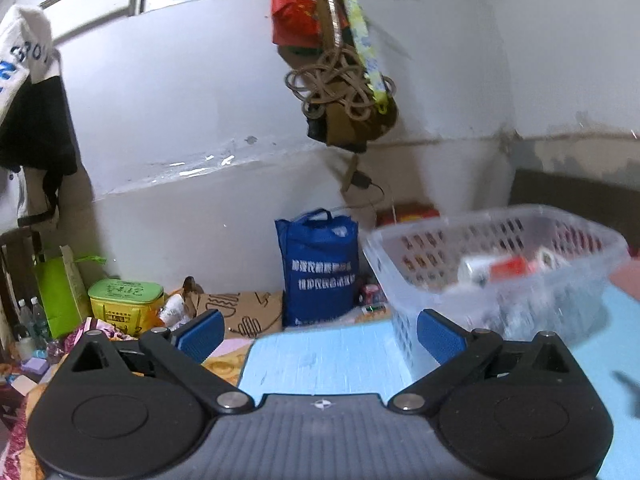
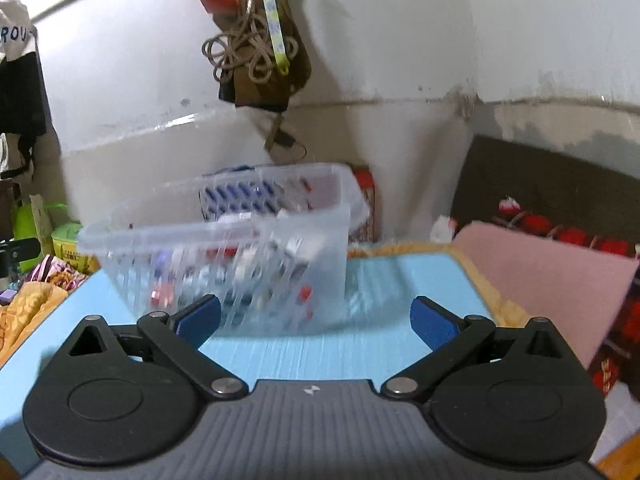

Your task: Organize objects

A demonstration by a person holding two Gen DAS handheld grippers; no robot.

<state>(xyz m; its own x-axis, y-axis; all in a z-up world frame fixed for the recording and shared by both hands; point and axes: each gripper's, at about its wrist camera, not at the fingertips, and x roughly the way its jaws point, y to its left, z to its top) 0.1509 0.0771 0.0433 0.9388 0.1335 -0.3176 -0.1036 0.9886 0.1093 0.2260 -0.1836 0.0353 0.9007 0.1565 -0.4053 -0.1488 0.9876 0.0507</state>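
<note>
A clear plastic basket (image 1: 500,276) with slotted walls stands on a light blue mat (image 1: 328,360). Several small items lie blurred inside it, among them a white and orange one (image 1: 500,270). My left gripper (image 1: 320,334) is open with nothing between its blue pads, and the basket sits ahead and to its right. The same basket (image 2: 224,256) appears straight ahead and slightly left in the right wrist view. My right gripper (image 2: 316,320) is open and empty too, close in front of the basket over the blue mat (image 2: 320,356).
A blue shopping bag (image 1: 320,268), a yellow tin (image 1: 126,300) and cardboard lie on the floor beyond the mat. Bags and rope (image 1: 340,84) hang from the wall. A pink cushion (image 2: 552,280) lies to the right of the mat. Patterned bedding (image 2: 32,304) is at the left.
</note>
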